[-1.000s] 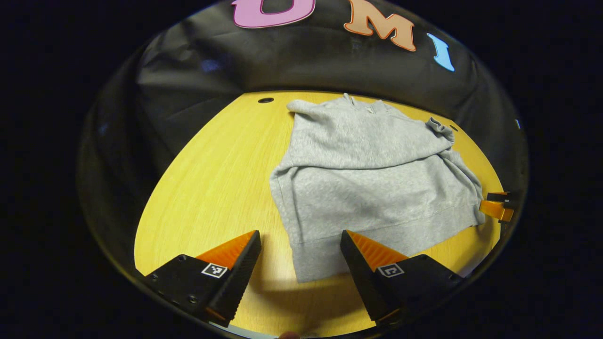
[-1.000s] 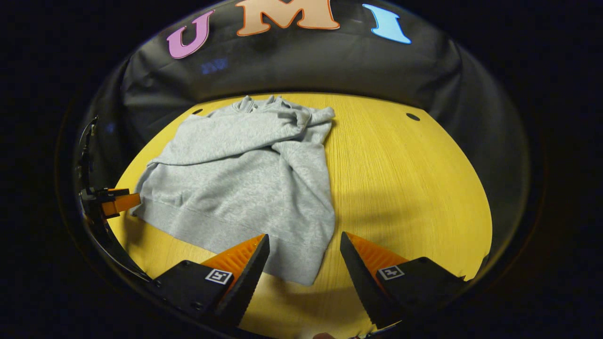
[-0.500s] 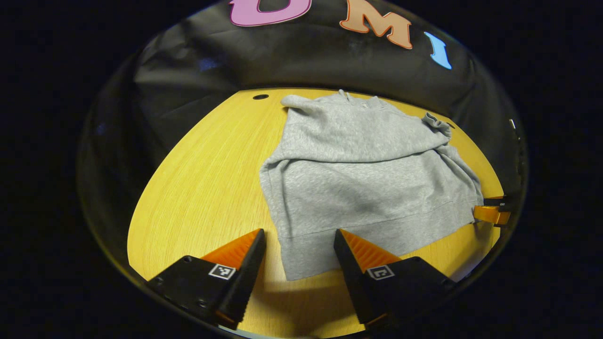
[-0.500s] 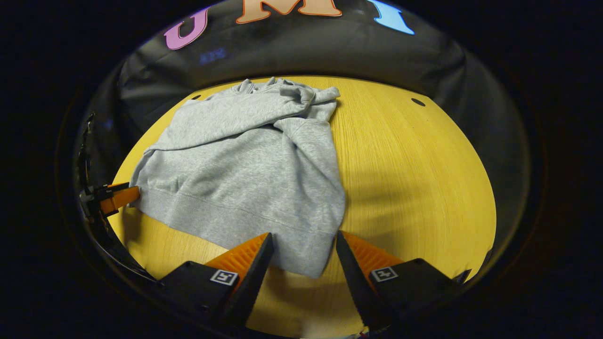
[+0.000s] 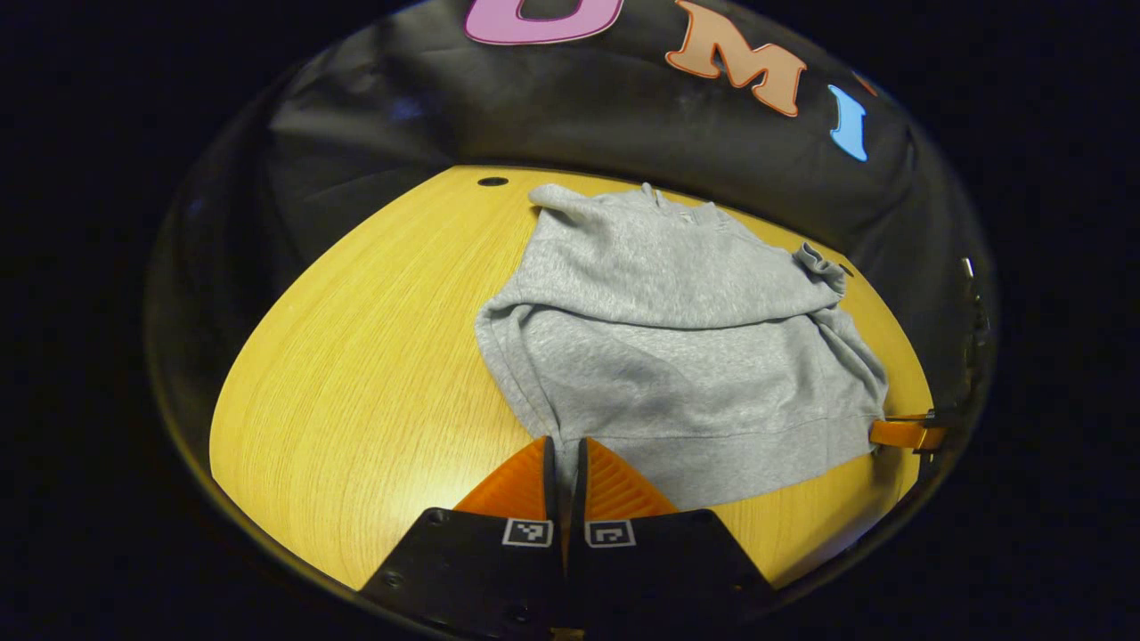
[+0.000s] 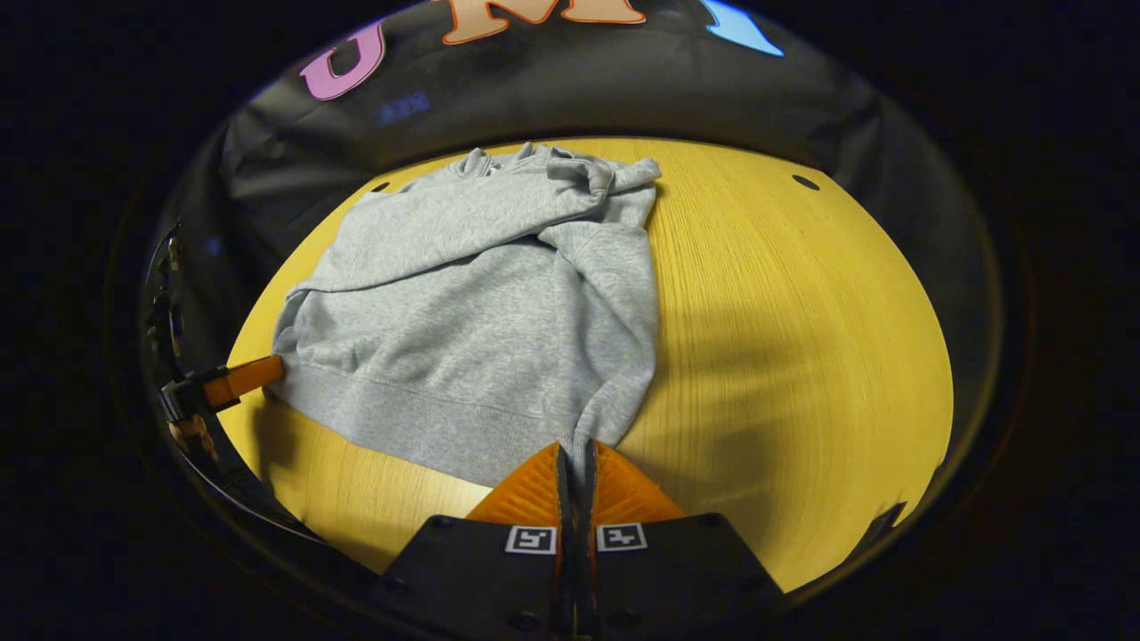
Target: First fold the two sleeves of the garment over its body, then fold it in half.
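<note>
A grey sweatshirt (image 5: 677,356) lies on the yellow wooden table (image 5: 356,374), both sleeves folded across its body. My left gripper (image 5: 563,445) is shut on the hem's near left corner. In the right gripper view the same sweatshirt (image 6: 481,303) spreads to the left, and my right gripper (image 6: 576,450) is shut on the hem's right corner. The left gripper (image 6: 236,381) appears at the far left edge of the right gripper view, touching the hem. The right gripper (image 5: 904,434) appears at the far right of the left gripper view, at the opposite hem corner.
The black cloth wall (image 5: 579,116) rises behind the table's far edge. Small dark holes (image 5: 492,182) (image 6: 806,182) mark the tabletop near its back corners. Bare table (image 6: 802,338) stretches to the right of the sweatshirt in the right gripper view.
Both grippers moved forward onto the hem and went from open to shut on its two corners. The hem bunched slightly at each pinch.
</note>
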Motion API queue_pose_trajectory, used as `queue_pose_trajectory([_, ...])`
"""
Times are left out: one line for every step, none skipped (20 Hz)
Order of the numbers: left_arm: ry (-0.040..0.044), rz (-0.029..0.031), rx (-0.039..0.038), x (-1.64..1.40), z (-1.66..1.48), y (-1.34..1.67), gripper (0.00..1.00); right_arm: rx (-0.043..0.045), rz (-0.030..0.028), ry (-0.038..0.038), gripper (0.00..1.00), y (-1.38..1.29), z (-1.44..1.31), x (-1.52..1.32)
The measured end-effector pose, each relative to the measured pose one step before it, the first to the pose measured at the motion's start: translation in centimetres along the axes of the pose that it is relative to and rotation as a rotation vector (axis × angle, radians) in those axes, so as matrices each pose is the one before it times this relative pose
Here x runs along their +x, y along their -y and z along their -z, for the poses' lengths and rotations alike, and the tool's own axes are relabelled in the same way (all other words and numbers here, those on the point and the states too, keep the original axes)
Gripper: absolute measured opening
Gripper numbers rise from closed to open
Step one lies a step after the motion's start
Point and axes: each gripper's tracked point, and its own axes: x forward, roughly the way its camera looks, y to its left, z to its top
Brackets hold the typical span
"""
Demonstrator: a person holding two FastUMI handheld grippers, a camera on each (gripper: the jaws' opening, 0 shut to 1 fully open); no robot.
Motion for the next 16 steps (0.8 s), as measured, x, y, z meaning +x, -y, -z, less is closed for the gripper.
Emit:
queue_pose_trajectory([-0.00616,0.00355,0.00091,-0.249,-0.036,-0.054,0.00,0.00235,-0.00172,-0.00598,0.02,0.060,0.133,0.004])
queue_pose_trajectory([-0.00865,-0.00105,-0.00180,-0.157,0.134,-0.107,0.00,0.00956,-0.00324,-0.00261,0.02,0.047,0.014,-0.292])
queue_pose_trajectory([-0.00386,-0.00058,-0.00489,-0.226,0.009,-0.115,0.00,0.01392,-0.00841,-0.00158,0.02,0.069,-0.094,-0.222])
queue_pose_trajectory([0.00125,0.00089,-0.00742,-0.224,-0.009,-0.041,0.00,0.01595,-0.01185,-0.00060,0.02,-0.102,-0.214,-0.250])
queue_pose_trajectory([-0.00269,-0.00041,-0.00468,-0.213,-0.024,-0.028,0.00,0.00788,-0.00765,0.00046,0.02,0.075,-0.060,-0.275])
queue_pose_trajectory([-0.00284,0.00028,-0.00035,-0.162,-0.080,0.020,0.00,0.00392,-0.00610,-0.00334,0.02,-0.010,-0.136,-0.208])
queue_pose_trajectory([-0.00534,0.00001,0.00482,-0.032,-0.062,0.060,0.00,-0.00124,-0.00650,-0.00515,0.02,-0.017,-0.095,-0.135])
queue_pose_trajectory([-0.00492,-0.00102,0.00944,-0.046,-0.177,-0.056,0.00,-0.00595,-0.00519,-0.00275,0.02,0.047,-0.151,-0.029])
queue_pose_trajectory([-0.00723,0.00115,0.00685,-0.036,-0.026,0.013,0.00,-0.00785,-0.00334,-0.00453,0.02,0.003,-0.074,-0.194])
queue_pose_trajectory([-0.00637,0.00180,0.00045,0.019,-0.041,0.111,0.00,-0.00702,-0.00240,-0.00860,0.02,-0.020,-0.057,0.046])
queue_pose_trajectory([-0.00440,0.00095,-0.00150,-0.025,-0.130,-0.081,0.00,-0.00044,-0.00468,-0.00410,0.02,-0.124,-0.090,0.026])
queue_pose_trajectory([-0.00692,-0.00040,-0.00596,-0.086,0.025,-0.052,0.00,0.00187,-0.00669,-0.00958,0.02,-0.058,-0.086,-0.006])
queue_pose_trajectory([-0.00022,-0.00420,-0.01059,-0.030,-0.094,-0.090,0.00,0.00457,-0.00475,-0.00691,0.02,0.029,-0.027,-0.057])
queue_pose_trajectory([-0.00129,0.00006,-0.01404,0.011,-0.064,-0.023,0.00,0.00818,-0.00551,-0.00502,0.02,-0.132,-0.229,-0.061])
queue_pose_trajectory([-0.00132,-0.00280,-0.01001,-0.033,-0.086,-0.128,0.00,0.01101,-0.00994,-0.00133,0.02,-0.163,-0.078,-0.123])
queue_pose_trajectory([0.00316,-0.00403,-0.00849,-0.083,-0.138,-0.017,0.00,0.01493,-0.01320,0.00358,0.02,-0.243,-0.486,-0.202])
